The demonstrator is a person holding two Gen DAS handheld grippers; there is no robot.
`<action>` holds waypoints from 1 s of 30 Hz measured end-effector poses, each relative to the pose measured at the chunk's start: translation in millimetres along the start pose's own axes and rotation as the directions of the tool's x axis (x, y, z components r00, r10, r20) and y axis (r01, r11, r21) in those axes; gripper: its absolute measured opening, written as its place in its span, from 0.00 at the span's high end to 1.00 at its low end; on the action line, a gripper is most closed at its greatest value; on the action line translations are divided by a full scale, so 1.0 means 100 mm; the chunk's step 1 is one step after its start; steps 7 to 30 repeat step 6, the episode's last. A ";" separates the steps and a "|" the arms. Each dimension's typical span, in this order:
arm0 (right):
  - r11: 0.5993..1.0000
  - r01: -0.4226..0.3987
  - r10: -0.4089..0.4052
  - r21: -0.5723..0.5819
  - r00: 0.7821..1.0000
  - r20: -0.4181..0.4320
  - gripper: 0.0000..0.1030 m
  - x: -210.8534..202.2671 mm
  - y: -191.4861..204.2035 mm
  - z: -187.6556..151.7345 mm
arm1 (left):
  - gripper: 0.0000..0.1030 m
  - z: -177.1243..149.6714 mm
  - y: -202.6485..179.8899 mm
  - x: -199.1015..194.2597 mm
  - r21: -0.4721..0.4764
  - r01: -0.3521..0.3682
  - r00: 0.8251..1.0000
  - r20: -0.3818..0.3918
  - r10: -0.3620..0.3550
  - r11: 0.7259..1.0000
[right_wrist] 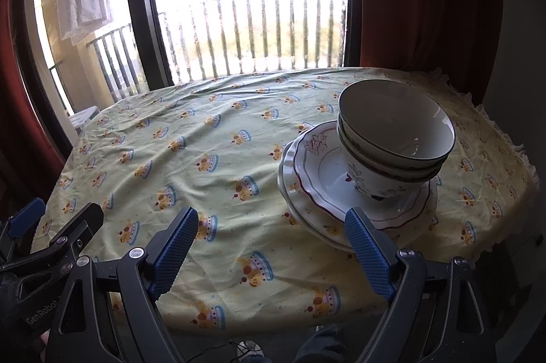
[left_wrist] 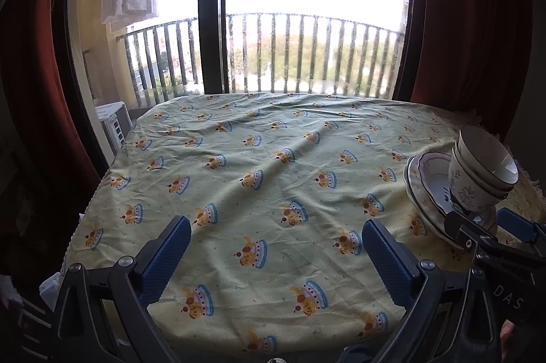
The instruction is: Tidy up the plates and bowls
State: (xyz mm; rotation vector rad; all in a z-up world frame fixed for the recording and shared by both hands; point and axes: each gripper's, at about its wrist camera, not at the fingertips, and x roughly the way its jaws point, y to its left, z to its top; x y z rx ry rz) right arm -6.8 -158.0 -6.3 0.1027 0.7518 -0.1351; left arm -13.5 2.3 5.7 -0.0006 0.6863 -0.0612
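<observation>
Tablecloth (right_wrist: 191,137), pale yellow with a cartoon print, covers the table beneath both grippers. Stacked plates (right_wrist: 314,178) sit just beyond the right gripper (right_wrist: 271,248), past its right-hand finger, with stacked bowls (right_wrist: 396,130) resting on them. That gripper's jaws stand wide apart, holding nothing. The left gripper (left_wrist: 273,255) hangs over bare cloth, its jaws likewise spread wide and empty, the plates and bowls well off to its right.

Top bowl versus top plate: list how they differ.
The top bowl is deep with a plain dark-lined rim; the top plate is shallow with a scalloped, maroon-lined rim. The bowl nests in another bowl; the plate carries both bowls. Both are white with floral decoration.
</observation>
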 end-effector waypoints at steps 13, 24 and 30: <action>0.999 0.020 -0.020 0.025 1.000 -0.015 0.00 0.04 -0.06 0.01 | 0.00 0.00 0.01 0.01 -0.002 -0.002 1.000 0.003 0.002 1.000; 0.999 0.020 -0.020 0.025 1.000 -0.015 0.00 0.04 -0.06 0.01 | 0.00 0.00 0.01 0.01 -0.002 -0.002 1.000 0.003 0.002 1.000; 0.999 0.020 -0.020 0.025 1.000 -0.015 0.00 0.04 -0.06 0.01 | 0.00 0.00 0.01 0.01 -0.002 -0.002 1.000 0.003 0.002 1.000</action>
